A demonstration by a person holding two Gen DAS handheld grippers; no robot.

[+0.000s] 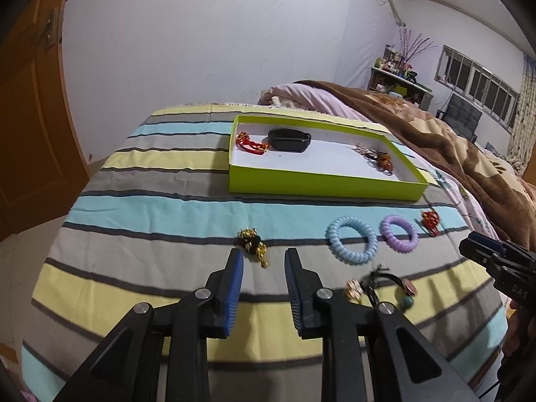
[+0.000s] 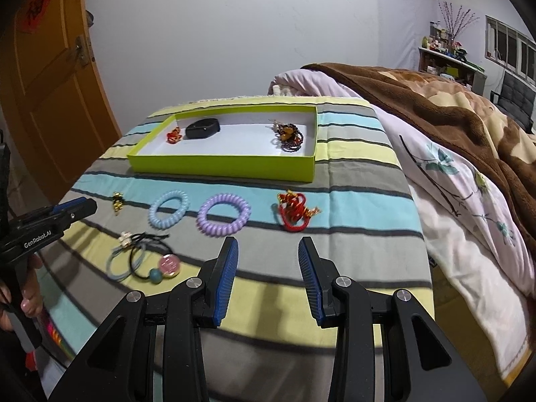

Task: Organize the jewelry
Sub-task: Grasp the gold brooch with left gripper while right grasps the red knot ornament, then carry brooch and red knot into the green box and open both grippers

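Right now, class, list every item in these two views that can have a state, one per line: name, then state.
left gripper: open, empty, above the bedspread
right gripper: open, empty
green box: lidless, holding three pieces
black band: in the box
blue coil tie: outside the box, flat
purple coil tie: outside the box, flat
red ornament: outside the box
gold charm: outside the box, just ahead of the left gripper

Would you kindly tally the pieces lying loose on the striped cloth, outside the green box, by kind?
Spiral hair ties: 2, one blue and one purple
Red-and-gold ornaments: 1
Black-and-gold ornaments: 1
Bunches of thin hair bands with charms: 1
Total: 5
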